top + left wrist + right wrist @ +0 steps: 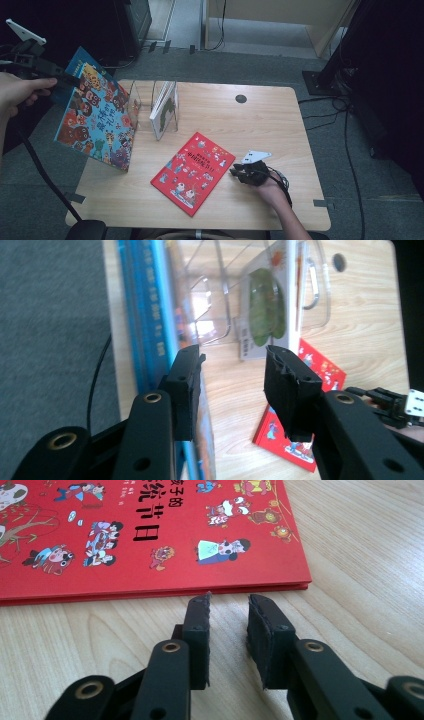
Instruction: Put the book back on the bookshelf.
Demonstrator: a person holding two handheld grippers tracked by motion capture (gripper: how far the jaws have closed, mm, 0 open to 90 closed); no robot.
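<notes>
1. The left claw (62, 79) is raised at the far left edge of the counter (260, 125), at the top edge of a large blue picture book (97, 117)
2. That blue book stands tilted, its lower edge on the counter's left side, its cover full of small cartoon figures facing the person
3. In the left claw view the left claw's 2 jaws stand apart; the blue book's edge (145, 315) lies against the left-hand jaw, the other jaw is clear of it, so nothing is clamped
4. Just right of the blue book stands a clear plastic book rack (142, 102) with a thin white book (164, 110) upright in one slot
5. A red picture book (194, 172) lies flat near the middle of the counter
6. The right claw (234, 172) rests low on the counter just beside the red book's right edge, pointing at it
7. In the right claw view its jaws are a little apart with bare wood between them, the red book (150, 535) just beyond the tips, not touched
</notes>
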